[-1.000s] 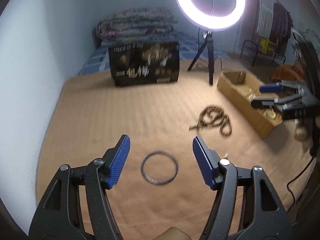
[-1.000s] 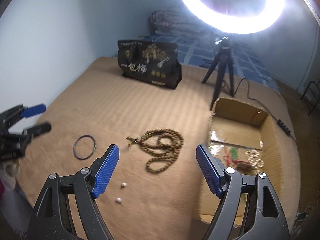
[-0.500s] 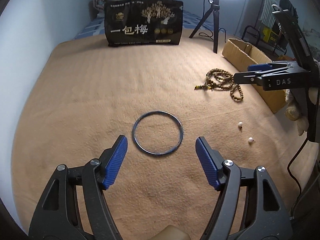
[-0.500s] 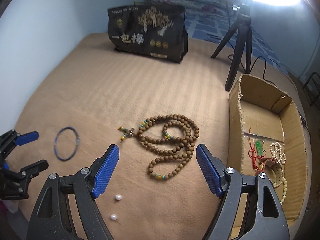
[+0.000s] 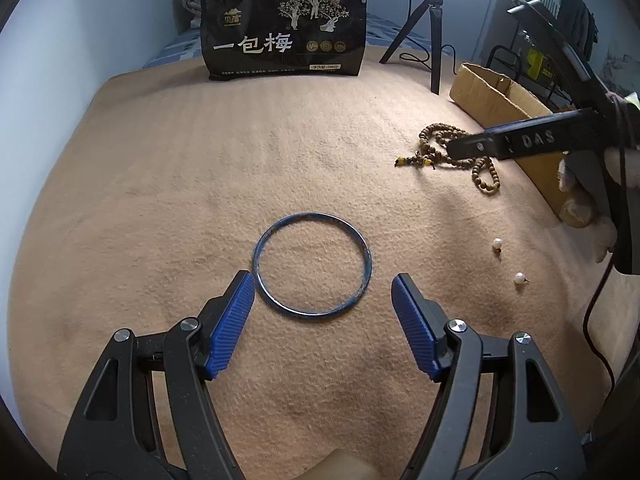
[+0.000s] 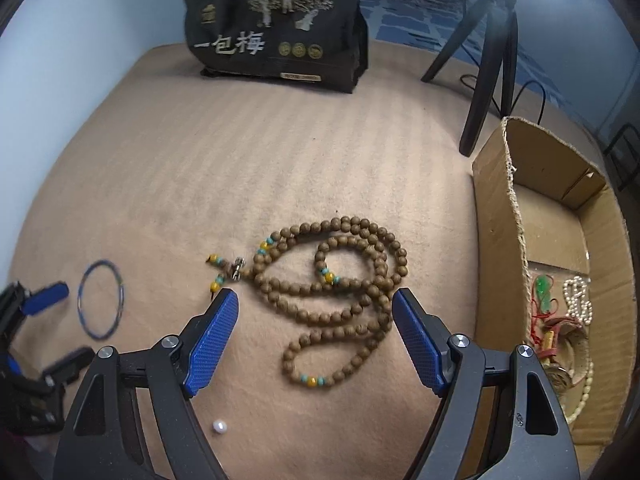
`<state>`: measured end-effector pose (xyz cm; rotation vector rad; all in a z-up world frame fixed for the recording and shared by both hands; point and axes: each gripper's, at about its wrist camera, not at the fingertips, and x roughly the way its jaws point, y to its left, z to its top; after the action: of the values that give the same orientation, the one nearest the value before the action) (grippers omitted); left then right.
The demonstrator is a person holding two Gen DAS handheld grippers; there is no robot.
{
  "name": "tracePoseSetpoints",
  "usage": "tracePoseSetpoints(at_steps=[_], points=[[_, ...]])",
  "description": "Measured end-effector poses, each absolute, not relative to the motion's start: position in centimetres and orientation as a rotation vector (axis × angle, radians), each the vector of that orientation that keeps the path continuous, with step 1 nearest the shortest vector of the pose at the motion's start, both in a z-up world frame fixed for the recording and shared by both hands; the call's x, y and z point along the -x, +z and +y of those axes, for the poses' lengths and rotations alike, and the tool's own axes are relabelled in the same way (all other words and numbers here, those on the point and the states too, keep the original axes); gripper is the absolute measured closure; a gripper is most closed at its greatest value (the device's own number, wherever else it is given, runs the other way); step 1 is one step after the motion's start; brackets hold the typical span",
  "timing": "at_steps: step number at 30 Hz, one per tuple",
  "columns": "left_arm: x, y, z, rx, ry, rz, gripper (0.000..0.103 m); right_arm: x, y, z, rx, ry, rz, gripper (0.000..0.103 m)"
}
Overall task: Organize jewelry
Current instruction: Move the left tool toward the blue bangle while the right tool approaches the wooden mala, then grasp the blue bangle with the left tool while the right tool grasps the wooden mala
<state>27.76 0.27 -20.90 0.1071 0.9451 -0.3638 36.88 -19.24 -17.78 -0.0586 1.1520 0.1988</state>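
Observation:
A thin blue bangle [image 5: 312, 264] lies flat on the tan blanket; my left gripper [image 5: 323, 286] is open just above its near rim, the jaws standing either side of it. It also shows in the right wrist view [image 6: 101, 299], with the left gripper [image 6: 60, 322] beside it. A brown bead necklace [image 6: 336, 280] lies coiled; my right gripper [image 6: 316, 304] is open over its near loops. The necklace shows in the left wrist view [image 5: 452, 152], partly behind the right gripper. Two loose pearls [image 5: 497, 244] [image 5: 519, 278] lie on the blanket; one shows in the right wrist view [image 6: 219, 425].
A cardboard box [image 6: 496, 216] at the right holds a pearl string [image 6: 576, 300], a red cord with a green pendant [image 6: 544, 292] and other pieces. A black printed bag [image 5: 284, 36] stands at the back. A ring-light tripod [image 6: 490, 48] stands near the box.
Both grippers have come lower and closer to the blanket. The left one closed in on the bangle; the right one closed in on the bead necklace. Both stayed open.

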Motion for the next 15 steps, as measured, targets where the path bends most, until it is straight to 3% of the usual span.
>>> tracePoseSetpoints(at_steps=[15], points=[[-28.6,-21.1,1.2,-0.037,-0.38,0.949,0.03,-42.0,-20.0,-19.7,-0.122,-0.011,1.241,0.021]])
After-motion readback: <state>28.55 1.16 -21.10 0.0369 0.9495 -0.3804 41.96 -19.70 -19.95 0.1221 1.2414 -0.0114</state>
